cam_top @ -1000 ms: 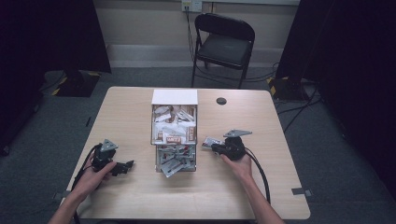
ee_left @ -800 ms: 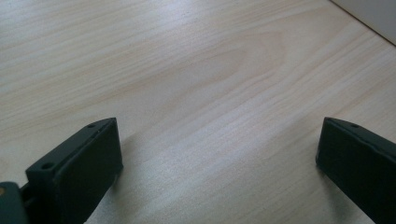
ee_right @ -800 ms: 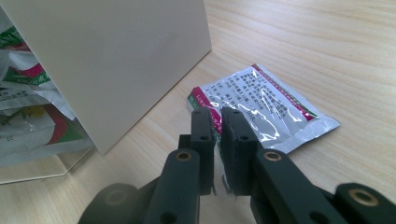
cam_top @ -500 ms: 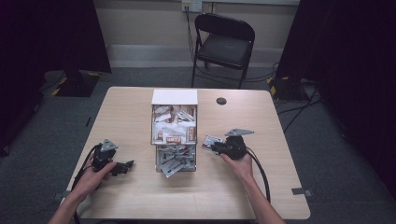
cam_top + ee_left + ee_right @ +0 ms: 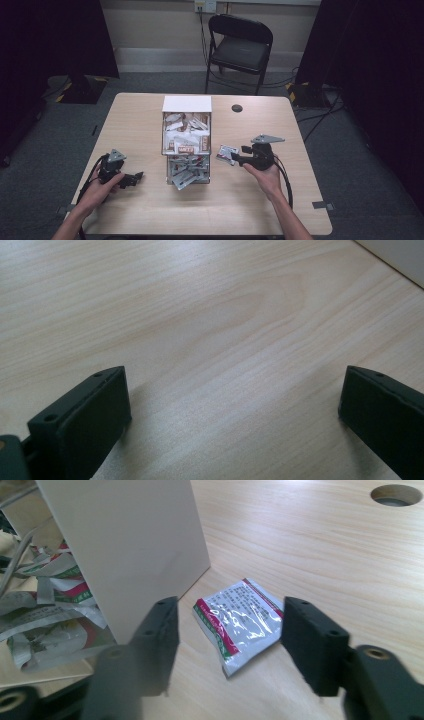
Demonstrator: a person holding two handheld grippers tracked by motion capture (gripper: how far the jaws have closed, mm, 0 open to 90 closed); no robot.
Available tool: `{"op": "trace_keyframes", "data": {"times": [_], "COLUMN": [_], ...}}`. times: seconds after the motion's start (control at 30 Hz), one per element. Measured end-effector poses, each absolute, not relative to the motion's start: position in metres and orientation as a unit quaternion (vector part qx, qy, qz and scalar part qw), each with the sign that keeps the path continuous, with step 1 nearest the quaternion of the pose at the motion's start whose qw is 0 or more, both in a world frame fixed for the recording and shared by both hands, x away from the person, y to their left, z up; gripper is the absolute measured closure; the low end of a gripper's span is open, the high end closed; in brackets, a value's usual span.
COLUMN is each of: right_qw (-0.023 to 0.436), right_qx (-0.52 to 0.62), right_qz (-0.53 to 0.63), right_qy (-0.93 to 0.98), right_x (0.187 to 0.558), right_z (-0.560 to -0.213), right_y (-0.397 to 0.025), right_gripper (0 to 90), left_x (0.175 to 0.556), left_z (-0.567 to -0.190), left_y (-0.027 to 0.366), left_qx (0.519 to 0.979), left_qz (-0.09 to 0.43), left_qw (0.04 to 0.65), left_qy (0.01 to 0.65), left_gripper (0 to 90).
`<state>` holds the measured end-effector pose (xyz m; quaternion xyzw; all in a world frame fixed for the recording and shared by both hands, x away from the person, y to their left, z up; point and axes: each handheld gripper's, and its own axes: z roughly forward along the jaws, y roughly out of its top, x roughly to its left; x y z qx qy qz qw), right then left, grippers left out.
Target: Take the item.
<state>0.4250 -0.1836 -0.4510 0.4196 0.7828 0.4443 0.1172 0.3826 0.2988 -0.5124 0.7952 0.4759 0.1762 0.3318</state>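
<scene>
The right gripper [image 5: 236, 159] rests low over the desk [image 5: 300, 200], at about 4 o'clock from the white box [image 5: 186, 104] in the high view. Its jaws stand wide apart and hold nothing. They point toward 9 o'clock, at a small sachet [image 5: 226, 154] that lies flat on the desk just beside the right wall of the box. In the right gripper view the right gripper [image 5: 227, 625] frames the sachet [image 5: 239, 622] between its two black jaws, but the jaws are not touching it. The sachet is silver with a red and green band and small print. Its upper left corner is very near the box wall [image 5: 130, 550]; I cannot tell if they touch.

The box is open on top. Its far part holds packets with orange-brown labels [image 5: 186, 135], and its near part holds many grey packets [image 5: 186, 170] lying in disorder. In the right gripper view, some of these loose packets [image 5: 45, 605] show at 9 o'clock of the wall.

The left gripper [image 5: 135, 176] is at about 8 o'clock from the box, apart from it, held in the person's left hand [image 5: 97, 190]. In the left gripper view the left gripper [image 5: 235, 405] has its jaws wide, with only bare wood of the desk [image 5: 210, 315] between them.

A dark round hole [image 5: 236, 108] is in the desk at 2 o'clock from the box. A black folding chair [image 5: 240, 45] stands behind the desk at 12 o'clock.
</scene>
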Motion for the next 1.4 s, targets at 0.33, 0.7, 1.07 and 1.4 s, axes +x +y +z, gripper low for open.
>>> {"op": "trace_keyframes", "data": {"times": [0.33,0.7,1.07,1.4], "right_qw": [0.139,0.161,0.180,0.187], "right_qx": [0.447,0.462,0.504,0.558], "right_qz": [0.433,0.435,0.413,0.375], "right_qy": [0.770,0.756,0.737,0.716], "right_x": [0.409,0.383,0.364,0.357], "right_z": [-0.441,-0.430,-0.437,-0.457], "right_y": [-0.202,-0.234,-0.275,-0.309], "right_gripper": [14.6,14.3,14.3,14.4], "left_x": [0.383,0.382,0.381,0.381], "left_z": [-0.512,-0.512,-0.512,-0.513], "left_y": [0.299,0.300,0.301,0.301], "left_qx": [0.797,0.796,0.795,0.795], "left_qz": [0.176,0.176,0.177,0.177], "left_qw": [0.331,0.332,0.332,0.332], "left_qy": [0.474,0.475,0.476,0.476], "left_gripper": [0.0,0.0,0.0,0.0]}}
